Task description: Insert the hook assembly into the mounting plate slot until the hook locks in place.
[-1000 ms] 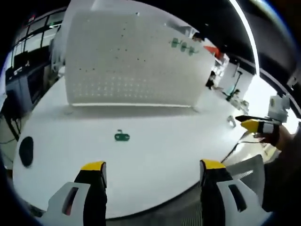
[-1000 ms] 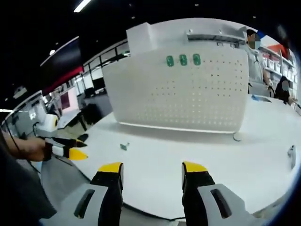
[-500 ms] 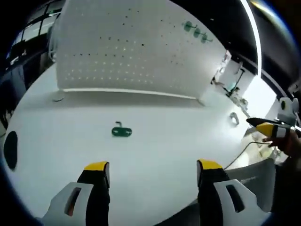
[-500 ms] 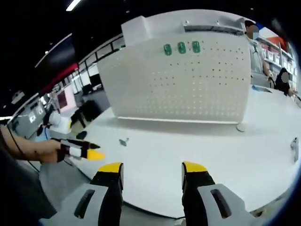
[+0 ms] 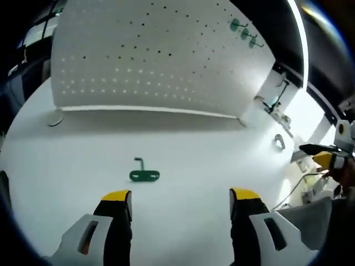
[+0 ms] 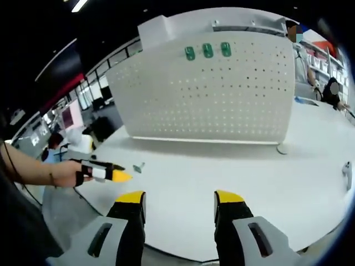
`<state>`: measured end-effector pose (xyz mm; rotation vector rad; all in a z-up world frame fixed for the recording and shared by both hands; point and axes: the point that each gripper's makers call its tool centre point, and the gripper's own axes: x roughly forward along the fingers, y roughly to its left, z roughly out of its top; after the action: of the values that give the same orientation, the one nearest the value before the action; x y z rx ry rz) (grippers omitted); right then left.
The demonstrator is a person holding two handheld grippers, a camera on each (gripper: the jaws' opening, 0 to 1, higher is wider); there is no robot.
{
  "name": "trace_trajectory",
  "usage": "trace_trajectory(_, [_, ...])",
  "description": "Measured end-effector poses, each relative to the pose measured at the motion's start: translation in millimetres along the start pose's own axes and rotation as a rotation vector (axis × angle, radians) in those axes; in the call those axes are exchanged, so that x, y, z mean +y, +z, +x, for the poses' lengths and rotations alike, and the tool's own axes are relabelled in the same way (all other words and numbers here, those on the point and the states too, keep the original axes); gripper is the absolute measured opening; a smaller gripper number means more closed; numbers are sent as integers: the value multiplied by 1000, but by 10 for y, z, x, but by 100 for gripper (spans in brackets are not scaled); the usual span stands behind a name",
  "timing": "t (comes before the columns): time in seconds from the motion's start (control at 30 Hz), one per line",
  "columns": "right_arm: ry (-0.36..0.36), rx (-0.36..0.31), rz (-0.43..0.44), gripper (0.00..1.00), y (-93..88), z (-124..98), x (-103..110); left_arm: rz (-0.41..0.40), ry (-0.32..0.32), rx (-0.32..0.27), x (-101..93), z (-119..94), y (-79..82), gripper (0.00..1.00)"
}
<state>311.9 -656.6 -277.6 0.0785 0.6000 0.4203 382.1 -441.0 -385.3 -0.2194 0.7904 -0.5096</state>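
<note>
Your left gripper (image 5: pixel 180 195) is hovering with jaws spread, empty, near the small green metal hook (image 5: pixel 144 174) lying on the white table (image 5: pixel 211 160) before the white perforated pegboard (image 5: pixel 150 61). Your right gripper (image 6: pixel 180 197) is hanging spread and empty too, farther from that hook.

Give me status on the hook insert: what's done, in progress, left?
Done: three green hooks already sit in a row near the top of the white pegboard.
In hand: nothing gripped. The left gripper is open, pointed at the loose green hook lying flat on the white table. The right gripper is open and empty.
Left: grasp that hook, carry it to the pegboard, push until it locks.
</note>
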Motion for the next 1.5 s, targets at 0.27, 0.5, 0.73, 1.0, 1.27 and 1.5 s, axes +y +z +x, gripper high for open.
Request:
trace_trajectory(0.27, [-7,10,27,49,-4,-20,-28,-19,-13,13,-11,144,-23,72])
trace_trajectory(0.5, [-26,24,39,49,-31,-4,-107,-44,-19,10,9,240,22,71])
trace_trajectory(0.73, [-34,42,48,48,-59,7,-165,-59,-4,13,91,315,43,71])
trace_trajectory(1.0, [-36,54,52,48,-77,29,-193,-57,23,10,181,386,104,62])
trace_trajectory(1.27, [-43,71,59,47,-125,42,-235,-53,86,0,384,436,217,45])
trace_trajectory(1.5, [-46,83,67,46,-165,56,-257,15,158,18,505,468,251,30])
